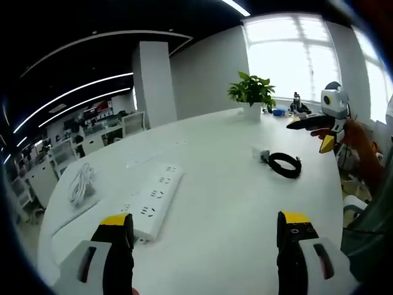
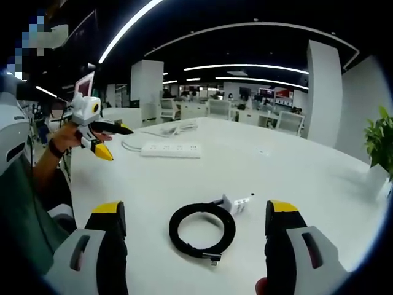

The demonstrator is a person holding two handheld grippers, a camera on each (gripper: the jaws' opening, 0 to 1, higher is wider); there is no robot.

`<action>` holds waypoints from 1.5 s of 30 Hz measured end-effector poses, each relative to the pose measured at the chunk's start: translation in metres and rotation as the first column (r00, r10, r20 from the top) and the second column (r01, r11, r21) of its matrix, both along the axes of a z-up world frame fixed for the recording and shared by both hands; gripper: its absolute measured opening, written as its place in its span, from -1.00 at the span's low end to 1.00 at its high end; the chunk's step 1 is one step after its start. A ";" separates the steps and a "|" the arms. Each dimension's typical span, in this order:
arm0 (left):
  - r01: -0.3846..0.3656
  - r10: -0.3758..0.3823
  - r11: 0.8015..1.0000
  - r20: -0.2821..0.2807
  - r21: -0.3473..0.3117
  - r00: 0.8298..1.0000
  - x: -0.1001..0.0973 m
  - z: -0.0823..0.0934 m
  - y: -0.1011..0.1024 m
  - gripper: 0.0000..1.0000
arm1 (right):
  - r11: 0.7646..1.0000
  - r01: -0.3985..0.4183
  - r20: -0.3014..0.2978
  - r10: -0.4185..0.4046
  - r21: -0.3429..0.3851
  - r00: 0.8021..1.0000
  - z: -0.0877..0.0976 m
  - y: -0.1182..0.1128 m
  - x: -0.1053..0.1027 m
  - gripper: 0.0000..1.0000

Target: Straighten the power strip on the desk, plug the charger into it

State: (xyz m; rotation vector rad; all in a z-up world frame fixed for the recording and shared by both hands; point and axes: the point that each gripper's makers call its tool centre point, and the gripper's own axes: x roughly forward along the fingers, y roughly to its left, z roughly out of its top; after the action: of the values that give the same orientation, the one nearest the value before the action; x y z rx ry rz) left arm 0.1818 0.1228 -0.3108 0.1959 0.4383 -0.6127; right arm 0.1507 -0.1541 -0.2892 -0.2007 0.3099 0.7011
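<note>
White plastic power strip lying askew on white desk; both grippers' fingers wide, empty. Best nudged square by left gripper, before fetching small white charger.

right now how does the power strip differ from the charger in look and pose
The power strip is a long, flat white bar with rows of sockets; the charger is a small white cube. The power strip's white cord lies bundled beyond one end; the charger's cable is black and coiled in a ring right beside it. Both lie loose on the white table, untouched by either gripper.
</note>
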 end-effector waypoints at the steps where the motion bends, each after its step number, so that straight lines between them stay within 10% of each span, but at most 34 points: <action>1: -0.002 0.002 1.000 0.001 0.002 1.000 0.001 0.000 0.001 0.99 | 1.000 0.000 0.000 0.000 0.001 1.000 0.000 0.000 0.000 0.87; 45: -0.035 0.035 0.999 -0.008 0.035 0.999 0.042 -0.004 0.012 0.99 | 1.000 0.015 -0.029 -0.015 -0.004 0.999 -0.015 -0.004 0.007 0.87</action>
State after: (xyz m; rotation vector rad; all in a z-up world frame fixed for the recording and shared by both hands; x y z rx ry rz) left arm 0.2237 0.1344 -0.3147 0.2185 0.4604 -0.5722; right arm 0.1577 -0.1581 -0.3037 -0.1915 0.3396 0.6890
